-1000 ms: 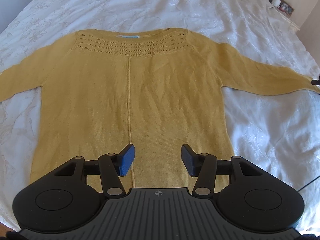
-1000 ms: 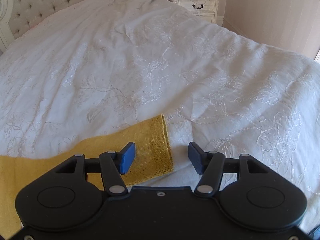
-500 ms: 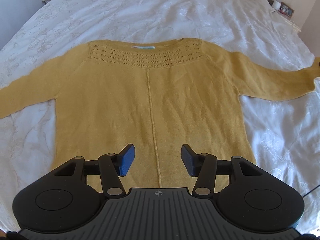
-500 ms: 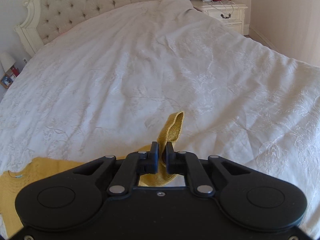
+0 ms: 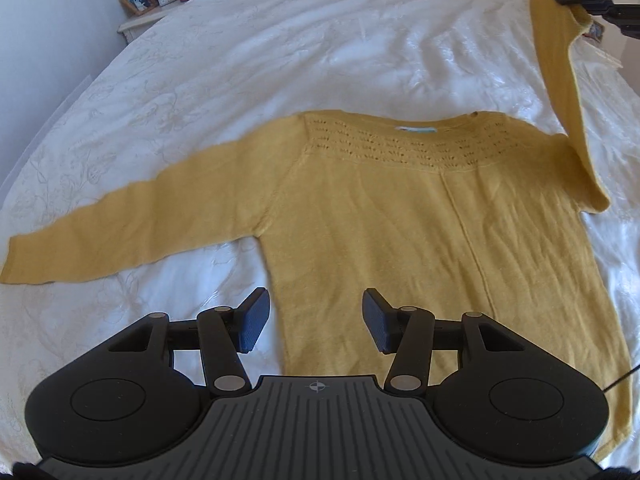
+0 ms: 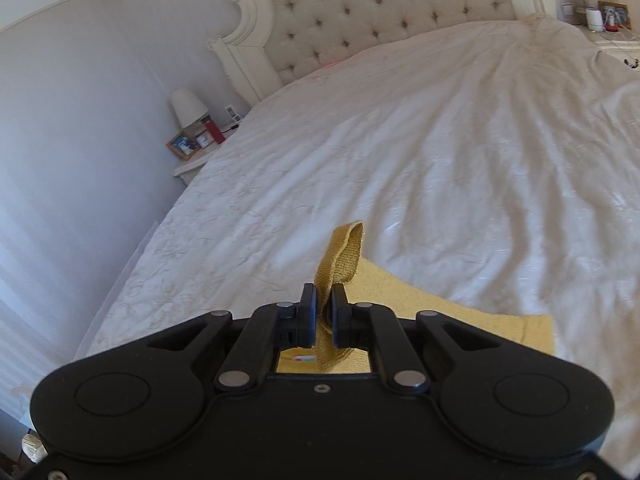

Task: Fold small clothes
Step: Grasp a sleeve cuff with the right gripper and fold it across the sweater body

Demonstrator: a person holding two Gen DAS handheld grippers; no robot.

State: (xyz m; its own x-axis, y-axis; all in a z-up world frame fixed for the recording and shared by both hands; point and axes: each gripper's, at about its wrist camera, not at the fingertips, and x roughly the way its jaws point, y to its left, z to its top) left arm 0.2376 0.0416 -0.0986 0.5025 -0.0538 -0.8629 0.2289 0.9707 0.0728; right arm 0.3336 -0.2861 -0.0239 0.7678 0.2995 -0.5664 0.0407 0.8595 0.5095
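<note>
Here the yellow sweater [image 5: 372, 216] lies flat, front up, on the white bed [image 5: 280, 52]; everything else is placed from it. To its left a nightstand [image 5: 140, 22] stands beside the bed. The sweater's left sleeve [image 5: 120, 236] stretches out flat on the bedspread. Over the sweater's lower left edge hangs the left gripper [image 5: 316, 322], fingers [image 5: 254, 320] apart with nothing between them. At the sweater's right, the right sleeve [image 5: 560, 80] rises clear of the bed, its cuff [image 6: 340, 256] pinched in the closed fingers of the right gripper [image 6: 323, 312].
</note>
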